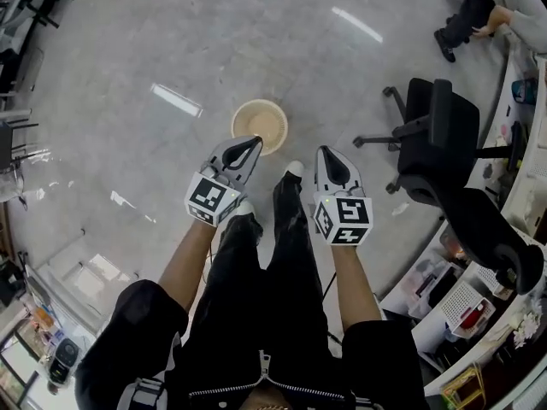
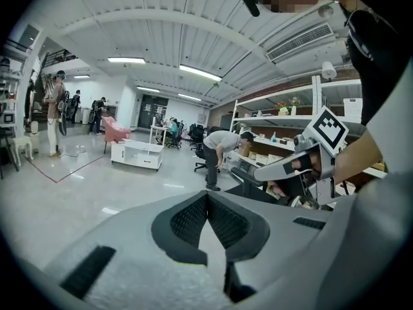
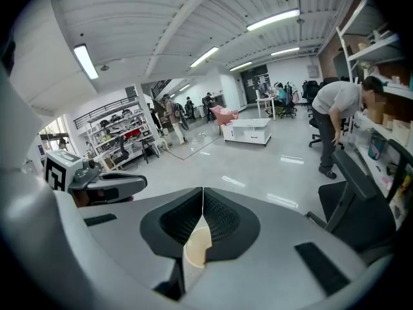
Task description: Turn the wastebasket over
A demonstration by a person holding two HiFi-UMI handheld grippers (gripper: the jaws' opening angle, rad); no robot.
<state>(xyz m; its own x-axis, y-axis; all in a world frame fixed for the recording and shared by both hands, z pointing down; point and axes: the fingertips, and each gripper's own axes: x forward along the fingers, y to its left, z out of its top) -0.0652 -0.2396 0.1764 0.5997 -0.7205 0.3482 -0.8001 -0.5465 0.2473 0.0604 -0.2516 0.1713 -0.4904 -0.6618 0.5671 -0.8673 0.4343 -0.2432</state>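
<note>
A round, beige, smooth-walled wastebasket is seen standing mouth-up on the glossy grey floor, just ahead of both grippers. The left gripper and right gripper are pressed together, with nothing pinched.

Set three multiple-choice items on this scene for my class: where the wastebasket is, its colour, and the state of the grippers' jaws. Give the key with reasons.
1. Where is the wastebasket? A) on the floor, ahead of the grippers B) on a chair C) on a shelf
2. Its colour? A) blue B) beige C) black
3. The left gripper and right gripper are: A) wide open B) shut on the wastebasket C) shut, empty
Key: 1 A, bare floor surrounds it; 2 B, head view shows beige; 3 C, pads meet, nothing gripped.
</note>
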